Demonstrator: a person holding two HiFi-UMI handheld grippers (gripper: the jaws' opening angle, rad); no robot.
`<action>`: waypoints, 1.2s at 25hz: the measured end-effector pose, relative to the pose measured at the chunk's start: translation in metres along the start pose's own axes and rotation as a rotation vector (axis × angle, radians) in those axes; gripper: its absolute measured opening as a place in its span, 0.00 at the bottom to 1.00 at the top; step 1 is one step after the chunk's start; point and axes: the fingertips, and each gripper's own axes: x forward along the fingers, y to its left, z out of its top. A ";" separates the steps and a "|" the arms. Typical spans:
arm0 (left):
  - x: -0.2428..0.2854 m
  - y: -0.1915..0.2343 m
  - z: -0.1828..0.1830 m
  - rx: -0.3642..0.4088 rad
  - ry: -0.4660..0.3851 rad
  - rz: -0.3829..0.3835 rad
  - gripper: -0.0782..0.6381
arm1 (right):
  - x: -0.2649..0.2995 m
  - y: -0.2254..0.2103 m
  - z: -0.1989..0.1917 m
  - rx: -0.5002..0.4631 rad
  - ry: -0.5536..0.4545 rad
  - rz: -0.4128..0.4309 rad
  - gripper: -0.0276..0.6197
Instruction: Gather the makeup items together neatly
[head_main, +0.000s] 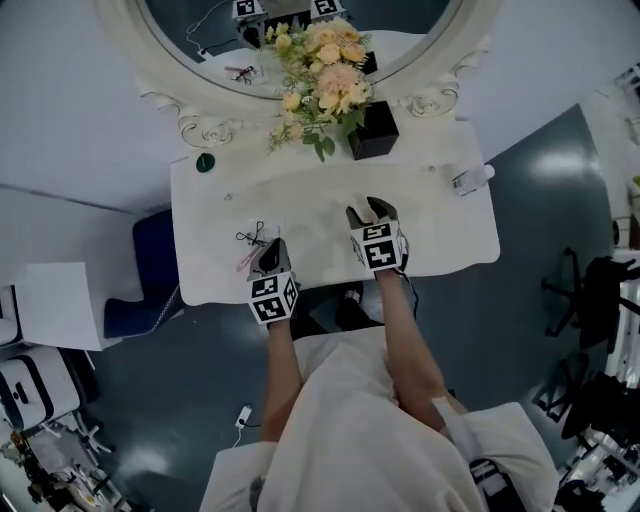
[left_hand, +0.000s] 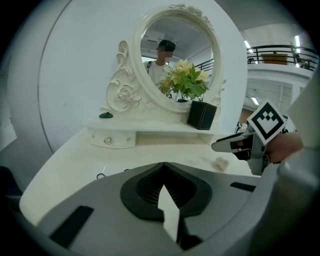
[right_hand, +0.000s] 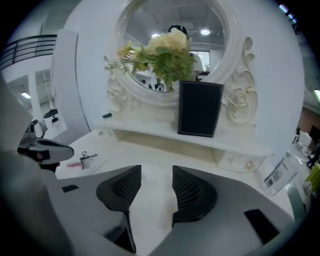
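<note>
Curler (head_main: 255, 238) and pink stick (head_main: 245, 261) are lying side by side near the tabletop's (head_main: 440, 235) left front edge. Left gripper (head_main: 269, 250) is hovering just right of them, fingers closing together on nothing. Right gripper (right_hand: 156, 172) is hovering over the middle front, fingers standing apart, only bare tabletop showing between. A white item (head_main: 468, 180) is lying at the right rear edge.

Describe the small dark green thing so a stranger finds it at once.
Find the round mirror in its white carved frame. At the left end of the shelf below it lies the green thing: small, low, alone, far from the tall black flower box.
</note>
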 end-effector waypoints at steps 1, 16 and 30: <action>-0.002 0.007 -0.003 -0.006 0.004 0.013 0.13 | 0.004 0.017 0.007 -0.023 -0.017 0.045 0.38; -0.041 0.111 -0.027 -0.070 0.031 0.109 0.13 | 0.057 0.242 0.001 -0.248 0.026 0.575 0.29; -0.037 0.156 -0.033 -0.088 0.071 0.072 0.13 | 0.086 0.269 -0.014 -0.345 0.178 0.563 0.12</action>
